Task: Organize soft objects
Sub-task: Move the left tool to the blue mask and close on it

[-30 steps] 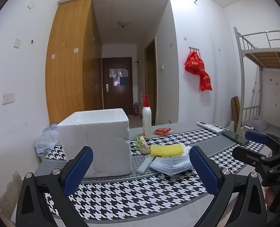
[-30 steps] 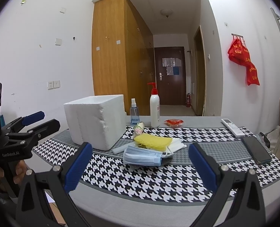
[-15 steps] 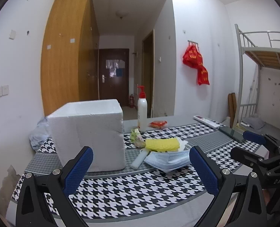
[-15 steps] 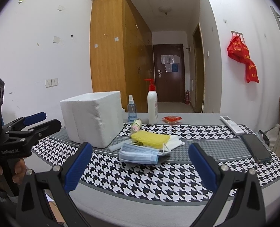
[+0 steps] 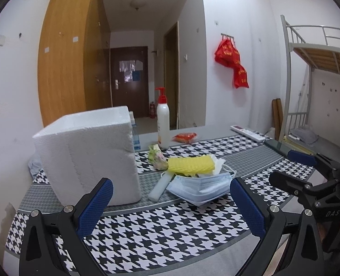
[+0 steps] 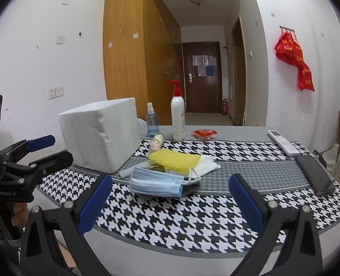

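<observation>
Houndstooth cloth (image 6: pixel 193 216) covers a dormitory table where masks (image 6: pixel 156 184), a yellow sponge (image 6: pixel 173 159) and tissues lie heaped right of a white foam box (image 6: pixel 101 135), likely their destination. Left gripper (image 5: pixel 170 204) and right gripper (image 6: pixel 170 201) hover near the table's edge, jaws spread wide and empty, apparently ready for a first pick.

light: even, soft indoor | shadows: faint | focus: sharp | edges: strong fisheye bend, dark corner vignette
</observation>
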{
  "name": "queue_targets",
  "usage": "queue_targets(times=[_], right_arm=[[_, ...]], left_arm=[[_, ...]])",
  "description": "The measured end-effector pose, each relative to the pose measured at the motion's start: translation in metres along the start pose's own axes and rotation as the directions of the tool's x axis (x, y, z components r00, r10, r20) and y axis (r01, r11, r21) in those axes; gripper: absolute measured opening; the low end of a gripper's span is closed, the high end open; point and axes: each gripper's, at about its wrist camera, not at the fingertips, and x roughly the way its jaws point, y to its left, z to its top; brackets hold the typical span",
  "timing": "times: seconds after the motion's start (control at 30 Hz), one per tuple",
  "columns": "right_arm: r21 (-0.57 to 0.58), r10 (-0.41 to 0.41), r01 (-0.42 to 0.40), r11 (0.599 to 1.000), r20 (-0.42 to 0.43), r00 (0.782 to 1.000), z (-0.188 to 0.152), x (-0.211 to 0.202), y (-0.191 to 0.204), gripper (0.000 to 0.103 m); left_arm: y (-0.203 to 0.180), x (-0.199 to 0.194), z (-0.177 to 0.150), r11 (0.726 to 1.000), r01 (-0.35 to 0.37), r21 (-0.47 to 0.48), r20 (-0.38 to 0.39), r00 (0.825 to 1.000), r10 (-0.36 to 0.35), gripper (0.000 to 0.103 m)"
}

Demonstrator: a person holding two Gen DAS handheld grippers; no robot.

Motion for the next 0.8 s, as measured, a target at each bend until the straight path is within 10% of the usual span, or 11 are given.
queue_targets(times=[0.8], right_arm=[[0.032,-0.015,0.019,0.999,-0.107,0.994,0.010,0.045,-0.030,0.103]], left_arm=[[-0.003,0.064,-0.002,0.997,0.081,0.011,-0.156,0.985,-0.078,0.102]])
